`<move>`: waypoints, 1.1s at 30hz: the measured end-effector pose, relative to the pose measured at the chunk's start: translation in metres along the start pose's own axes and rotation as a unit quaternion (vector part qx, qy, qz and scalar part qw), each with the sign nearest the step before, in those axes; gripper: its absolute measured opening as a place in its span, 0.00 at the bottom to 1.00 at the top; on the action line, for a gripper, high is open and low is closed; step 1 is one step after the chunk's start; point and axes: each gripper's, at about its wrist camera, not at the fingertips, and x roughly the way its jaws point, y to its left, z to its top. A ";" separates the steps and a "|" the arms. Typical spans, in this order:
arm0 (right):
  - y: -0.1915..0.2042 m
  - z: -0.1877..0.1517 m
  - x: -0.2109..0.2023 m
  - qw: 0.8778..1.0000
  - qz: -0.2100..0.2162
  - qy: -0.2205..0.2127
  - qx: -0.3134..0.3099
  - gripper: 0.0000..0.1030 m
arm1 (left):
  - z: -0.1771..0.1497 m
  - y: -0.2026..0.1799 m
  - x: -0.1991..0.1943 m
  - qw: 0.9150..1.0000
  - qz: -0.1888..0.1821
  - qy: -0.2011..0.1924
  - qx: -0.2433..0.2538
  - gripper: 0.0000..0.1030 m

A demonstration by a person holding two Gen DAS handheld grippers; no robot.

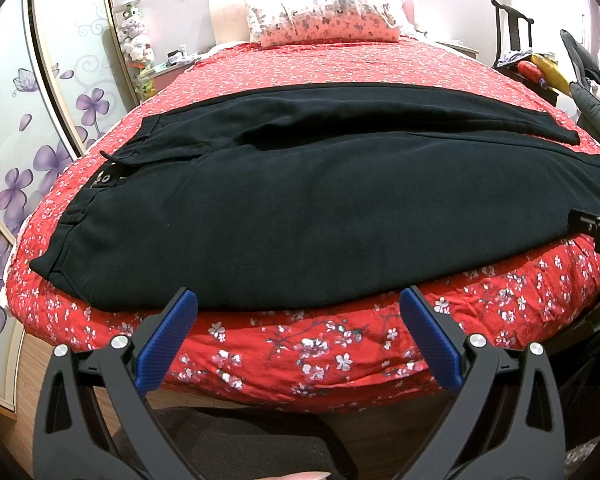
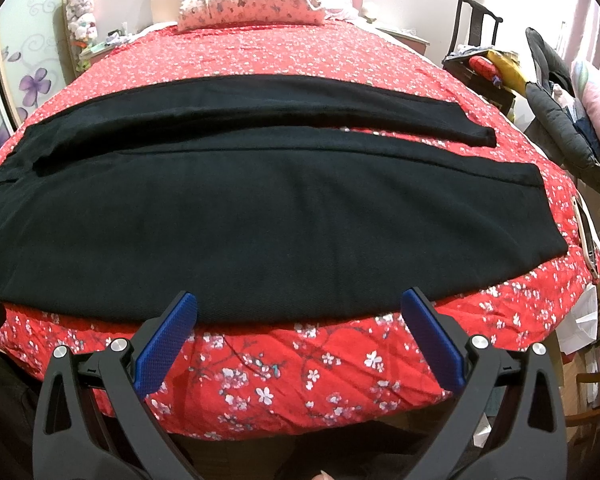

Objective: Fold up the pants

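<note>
Black pants point(image 1: 300, 200) lie flat across the red flowered bed point(image 1: 300, 360), waistband at the left, both legs running to the right. They also show in the right wrist view point(image 2: 260, 208), where the two leg ends lie apart at the right. My left gripper point(image 1: 299, 308) is open and empty, at the near edge of the pants by the seat. My right gripper point(image 2: 299, 308) is open and empty, at the near edge of the near leg. The right gripper's tip also shows in the left wrist view point(image 1: 596, 228).
A flowered pillow point(image 1: 324, 20) lies at the head of the bed. A wardrobe with purple flowers point(image 1: 20, 140) stands on the left. A dark chair point(image 2: 476, 36) and piled clothes point(image 2: 560, 120) stand on the right. A phone point(image 2: 586, 236) lies at the bed's right edge.
</note>
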 end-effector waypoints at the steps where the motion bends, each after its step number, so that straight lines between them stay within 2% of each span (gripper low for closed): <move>1: -0.003 0.002 -0.003 1.000 0.005 -0.007 0.003 0.99 | 0.001 0.000 0.000 1.000 -0.001 0.000 -0.001 0.98; 4: -0.021 0.008 -0.014 0.998 0.036 -0.036 0.027 0.99 | 0.004 0.004 -0.001 1.000 -0.007 -0.001 -0.009 0.98; 9: -0.073 0.036 -0.016 0.982 0.149 -0.064 0.094 0.99 | 0.029 0.017 0.003 0.999 -0.015 -0.009 -0.033 0.98; 11: -0.095 0.049 -0.013 0.980 0.145 -0.064 0.118 0.99 | 0.046 0.019 0.000 0.999 -0.020 -0.022 -0.043 0.98; 14: -0.130 0.076 -0.008 0.975 0.142 -0.076 0.155 0.99 | 0.076 0.017 -0.005 0.995 -0.025 -0.061 -0.068 0.98; 20: -0.192 0.151 0.036 0.965 0.129 -0.043 0.223 0.99 | 0.134 0.013 0.016 0.985 -0.051 -0.100 -0.129 0.98; 22: -0.213 0.180 0.060 0.963 0.120 -0.029 0.240 0.99 | 0.140 0.008 0.031 0.983 -0.050 -0.111 -0.139 0.98; 25: -0.236 0.213 0.106 0.967 0.075 0.006 0.244 0.99 | 0.131 0.001 0.053 0.983 -0.052 -0.123 -0.129 0.98; 27: -0.253 0.226 0.137 0.966 0.043 0.027 0.254 0.94 | 0.124 -0.002 0.066 0.985 -0.057 -0.115 -0.118 0.98; 29: -0.273 0.230 0.165 0.953 0.040 0.040 0.299 0.76 | 0.124 -0.003 0.079 0.988 -0.074 -0.086 -0.107 0.98; 31: -0.293 0.229 0.190 0.930 0.054 0.041 0.360 0.69 | 0.124 -0.002 0.084 0.988 -0.079 -0.085 -0.101 0.98; 33: -0.304 0.234 0.208 0.920 0.035 0.033 0.388 0.65 | 0.124 -0.003 0.087 0.990 -0.064 -0.089 -0.092 0.98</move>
